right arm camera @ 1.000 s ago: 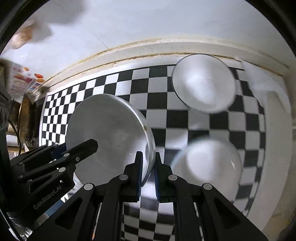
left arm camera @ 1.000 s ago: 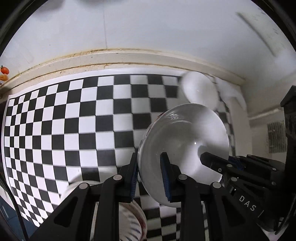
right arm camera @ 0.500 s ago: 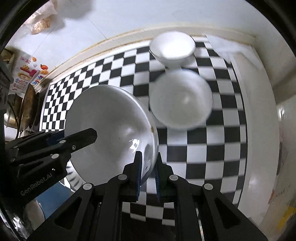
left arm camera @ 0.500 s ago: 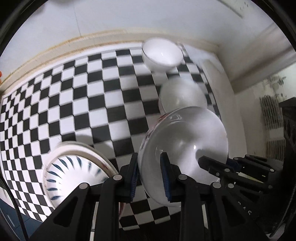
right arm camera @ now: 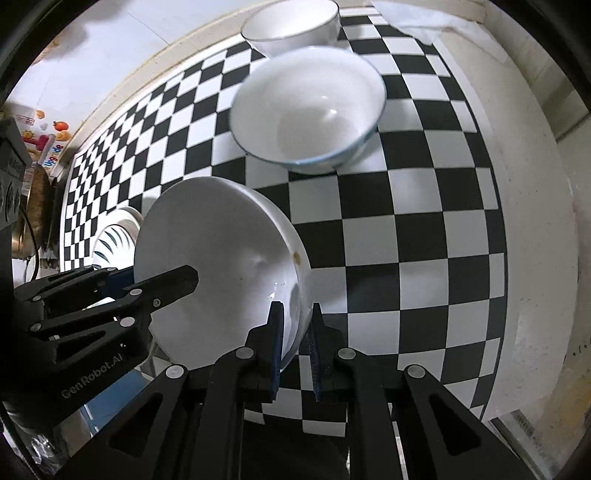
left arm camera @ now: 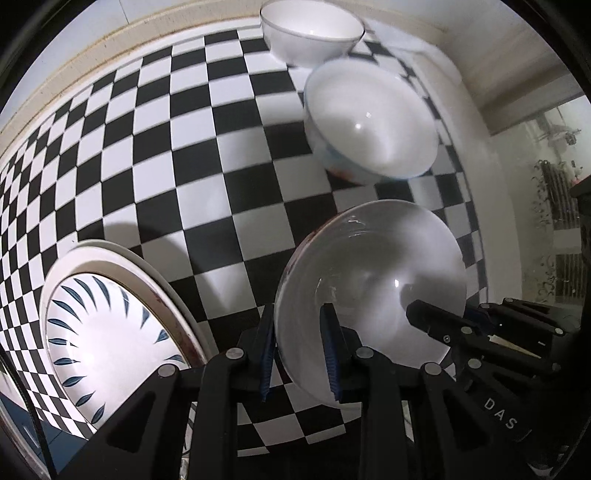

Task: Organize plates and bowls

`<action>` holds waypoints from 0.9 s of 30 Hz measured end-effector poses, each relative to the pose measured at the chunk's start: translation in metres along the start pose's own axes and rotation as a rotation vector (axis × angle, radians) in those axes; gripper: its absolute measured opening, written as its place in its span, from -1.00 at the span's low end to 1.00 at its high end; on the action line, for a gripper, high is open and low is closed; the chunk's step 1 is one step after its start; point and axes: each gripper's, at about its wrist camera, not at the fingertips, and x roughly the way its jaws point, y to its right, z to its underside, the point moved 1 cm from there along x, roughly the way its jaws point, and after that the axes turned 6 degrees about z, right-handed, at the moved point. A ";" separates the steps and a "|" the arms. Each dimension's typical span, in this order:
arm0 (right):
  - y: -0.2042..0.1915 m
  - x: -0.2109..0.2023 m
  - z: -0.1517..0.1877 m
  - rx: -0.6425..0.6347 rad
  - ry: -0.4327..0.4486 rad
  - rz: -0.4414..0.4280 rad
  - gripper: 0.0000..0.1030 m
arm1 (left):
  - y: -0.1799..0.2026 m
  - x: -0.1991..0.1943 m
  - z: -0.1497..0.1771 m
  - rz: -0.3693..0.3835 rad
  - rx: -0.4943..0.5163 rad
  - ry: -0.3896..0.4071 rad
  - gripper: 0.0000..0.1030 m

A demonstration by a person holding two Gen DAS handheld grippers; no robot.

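Note:
One white bowl (left arm camera: pixel 373 291) hangs tilted above the checkered mat (left arm camera: pixel 177 155), held from both sides. My left gripper (left arm camera: pixel 299 350) is shut on its left rim and my right gripper (right arm camera: pixel 297 332) is shut on the opposite rim. Each gripper shows in the other's view: the right gripper (left arm camera: pixel 454 317) and the left gripper (right arm camera: pixel 155 284). Just beyond the held bowl (right arm camera: pixel 221 266), a blue-rimmed white bowl (right arm camera: pixel 306 107) stands upright on the mat. A smaller white bowl (right arm camera: pixel 291 26) stands behind it by the wall. A stack of plates with a blue leaf pattern (left arm camera: pixel 107 332) lies to the lower left.
A white cloth (right arm camera: pixel 417 18) lies at the far right corner of the mat. A bare white counter strip (right arm camera: pixel 535 221) runs along the right, ending at an edge. Colourful packages (right arm camera: pixel 44 136) and a metal pot (right arm camera: pixel 22 225) stand at the left.
Both grippers have sunk and travelled with the held bowl toward the two standing bowls, which now look much nearer. The leaf-pattern plates have come into view at the lower left.

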 end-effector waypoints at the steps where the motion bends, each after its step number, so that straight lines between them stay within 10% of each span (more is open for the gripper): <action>1: 0.001 0.004 0.000 0.003 -0.007 -0.001 -0.73 | -0.001 0.004 -0.001 -0.003 -0.001 -0.009 -0.59; 18: 0.010 0.035 -0.006 0.035 -0.085 -0.028 -0.72 | -0.003 0.023 -0.016 0.001 -0.025 -0.049 -0.59; 27: 0.051 -0.036 -0.034 0.138 0.081 -0.083 -0.47 | -0.021 -0.038 -0.059 0.085 -0.125 0.084 -0.48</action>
